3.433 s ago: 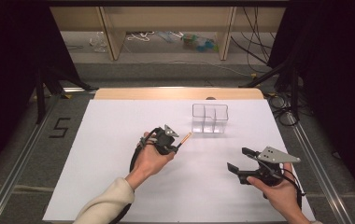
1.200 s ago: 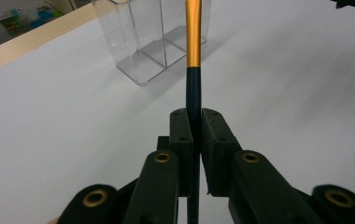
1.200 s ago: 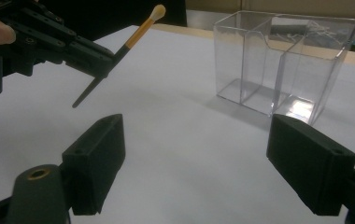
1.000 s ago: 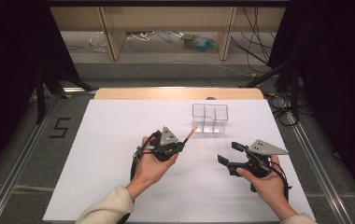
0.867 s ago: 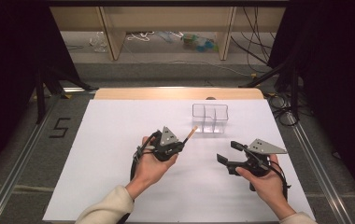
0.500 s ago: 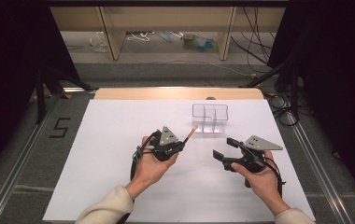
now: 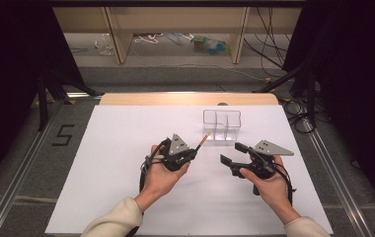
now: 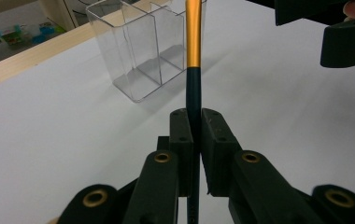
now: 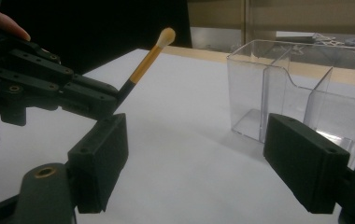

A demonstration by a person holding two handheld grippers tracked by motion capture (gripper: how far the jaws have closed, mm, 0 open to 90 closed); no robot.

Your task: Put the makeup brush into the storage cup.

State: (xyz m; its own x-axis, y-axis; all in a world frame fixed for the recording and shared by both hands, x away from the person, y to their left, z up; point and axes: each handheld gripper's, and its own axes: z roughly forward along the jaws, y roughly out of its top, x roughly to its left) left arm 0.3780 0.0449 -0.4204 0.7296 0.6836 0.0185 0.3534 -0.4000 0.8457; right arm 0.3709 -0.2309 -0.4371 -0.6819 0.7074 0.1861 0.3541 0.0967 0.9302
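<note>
Brush (image 8: 193, 70) clamped in left gripper (image 7: 188, 155)

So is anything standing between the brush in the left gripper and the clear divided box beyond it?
Nothing visible does. The left gripper is shut on the brush, whose tip points toward the clear box over bare white table. The open right gripper hangs off to the side, out of that path.

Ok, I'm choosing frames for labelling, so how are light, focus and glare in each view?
High view: table evenly lit, surroundings dark, the clear box faint. Left gripper view: brush and box sharp, its own jaws near the lens a bit soft. Right gripper view: dim, jaws blurred, soft glare on the box walls, brush tip slightly soft.
</note>
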